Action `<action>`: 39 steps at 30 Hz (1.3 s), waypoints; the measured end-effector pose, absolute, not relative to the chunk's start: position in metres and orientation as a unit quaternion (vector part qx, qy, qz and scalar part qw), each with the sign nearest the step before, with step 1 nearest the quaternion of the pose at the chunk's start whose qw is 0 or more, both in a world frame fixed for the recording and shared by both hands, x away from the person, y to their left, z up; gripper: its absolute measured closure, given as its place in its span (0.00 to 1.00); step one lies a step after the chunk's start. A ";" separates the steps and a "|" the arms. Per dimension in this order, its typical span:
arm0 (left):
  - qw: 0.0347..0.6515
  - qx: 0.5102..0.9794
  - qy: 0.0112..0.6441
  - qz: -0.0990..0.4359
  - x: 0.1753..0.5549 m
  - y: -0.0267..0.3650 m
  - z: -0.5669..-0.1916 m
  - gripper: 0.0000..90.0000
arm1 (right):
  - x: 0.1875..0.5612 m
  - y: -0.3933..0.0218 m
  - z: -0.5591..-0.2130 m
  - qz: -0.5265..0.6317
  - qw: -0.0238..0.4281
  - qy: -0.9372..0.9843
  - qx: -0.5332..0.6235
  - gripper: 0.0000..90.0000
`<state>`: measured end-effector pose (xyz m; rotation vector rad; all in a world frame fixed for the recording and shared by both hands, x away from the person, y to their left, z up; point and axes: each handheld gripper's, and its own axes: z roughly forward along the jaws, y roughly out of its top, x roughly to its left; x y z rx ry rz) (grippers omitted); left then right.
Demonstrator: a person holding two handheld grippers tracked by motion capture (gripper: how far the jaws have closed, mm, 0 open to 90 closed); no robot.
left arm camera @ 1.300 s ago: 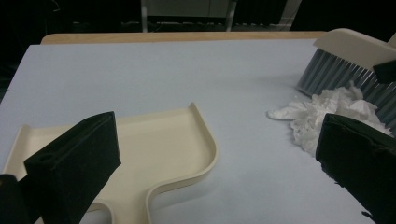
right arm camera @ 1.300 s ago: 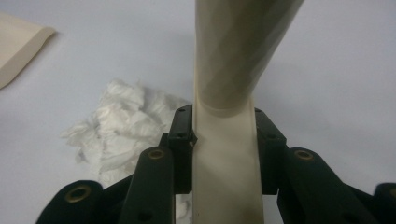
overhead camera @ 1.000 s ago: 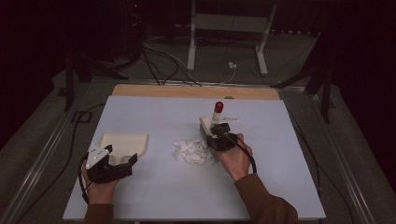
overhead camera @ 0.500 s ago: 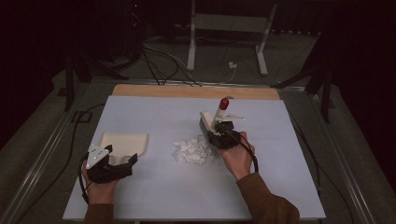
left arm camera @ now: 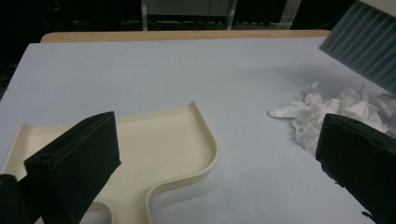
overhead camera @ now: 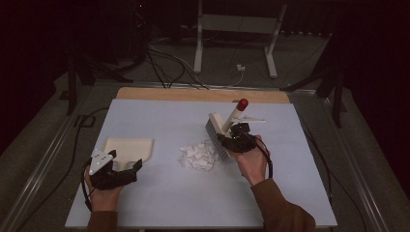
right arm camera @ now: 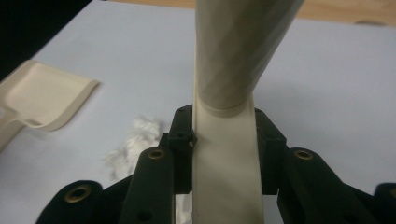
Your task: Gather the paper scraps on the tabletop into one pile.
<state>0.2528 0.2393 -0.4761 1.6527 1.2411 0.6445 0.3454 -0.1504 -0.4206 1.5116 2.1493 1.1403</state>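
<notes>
Left gripper (overhead camera: 126, 170) sits low at the near left of the pale blue table (overhead camera: 159, 116), held in the person's left hand (overhead camera: 104, 193). Jaws spread wide, nothing between them. In the left gripper view the two black jaws stand far apart, left one over the cream dustpan (left arm camera: 154, 149), right one just in front of the paper scraps (left arm camera: 327, 109). The dustpan lies flat just ahead of this gripper, with its handle end toward the jaws and open mouth pointing away. Cannot tell if the left jaw touches the pan.

Crumpled white paper pile (overhead camera: 198, 155) sits mid-table, between the two grippers, ahead and to the right of the left gripper, and just to the left of the right one.

Brush (overhead camera: 217, 135) is just beside the pile on its right: bristle head down by the table, cream handle rising at a tilt away from the person, red tip (overhead camera: 242, 103) at the top. Bristles look to touch the pile's edge; contact with the table not clear.

Right gripper (overhead camera: 235, 140), in the right hand (overhead camera: 251, 162), is clamped on the brush handle low down near the head. In the right gripper view both jaws press against the flat cream shank (right arm camera: 224, 172), which widens to a round handle above them. Dustpan (right arm camera: 44, 95) off to that gripper's left, paper (right arm camera: 135, 140) just below-left of its jaws.
</notes>
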 end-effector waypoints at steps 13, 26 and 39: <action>0.468 0.675 0.506 0.263 0.253 0.239 -0.476 0.01 | 0.334 -0.139 -0.410 0.423 0.135 0.753 0.485 0.74; 0.468 0.675 0.507 0.263 0.253 0.238 -0.476 0.01 | 0.346 -0.179 -0.427 0.352 0.181 0.752 0.527 0.74; 0.467 0.674 0.508 0.264 0.253 0.239 -0.477 0.01 | 0.351 -0.227 -0.445 0.309 0.183 0.773 0.523 0.74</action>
